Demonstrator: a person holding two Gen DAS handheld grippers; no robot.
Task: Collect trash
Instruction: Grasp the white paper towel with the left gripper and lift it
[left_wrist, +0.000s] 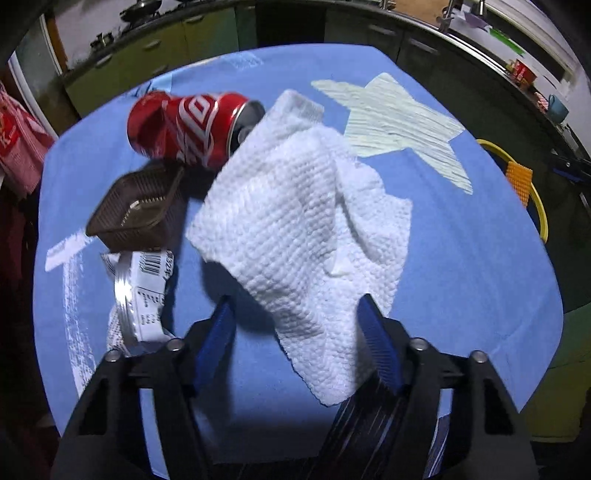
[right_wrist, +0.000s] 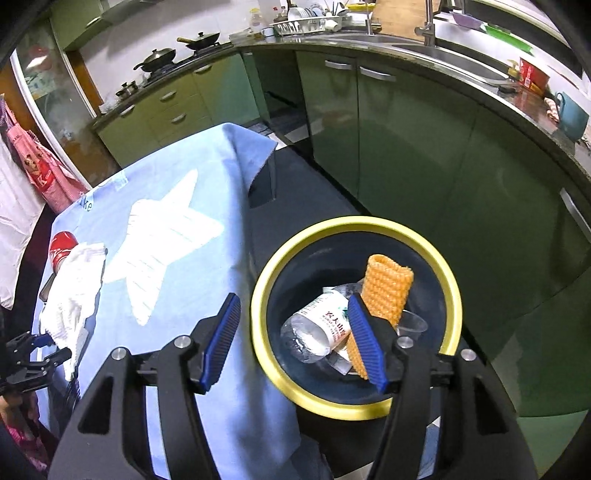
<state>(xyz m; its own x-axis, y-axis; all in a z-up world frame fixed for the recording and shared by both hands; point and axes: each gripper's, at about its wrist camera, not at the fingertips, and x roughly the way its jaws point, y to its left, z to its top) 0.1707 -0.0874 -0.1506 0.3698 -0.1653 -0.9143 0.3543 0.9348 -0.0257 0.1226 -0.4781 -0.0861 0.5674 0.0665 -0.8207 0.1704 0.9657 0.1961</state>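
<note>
On the blue tablecloth, paper towel sits between my left gripper jaws, which aren't pinching it yet. Right gripper hangs released over the yellow-rimmed bin. Risk: I grab only a corner and the towel slips, or I nudge the can.

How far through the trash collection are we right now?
Done: a clear plastic bottle and orange foam net lie in the yellow-rimmed bin. In hand: the left claw straddles the white paper towel. Left: the crushed red can, brown plastic basket.
</note>
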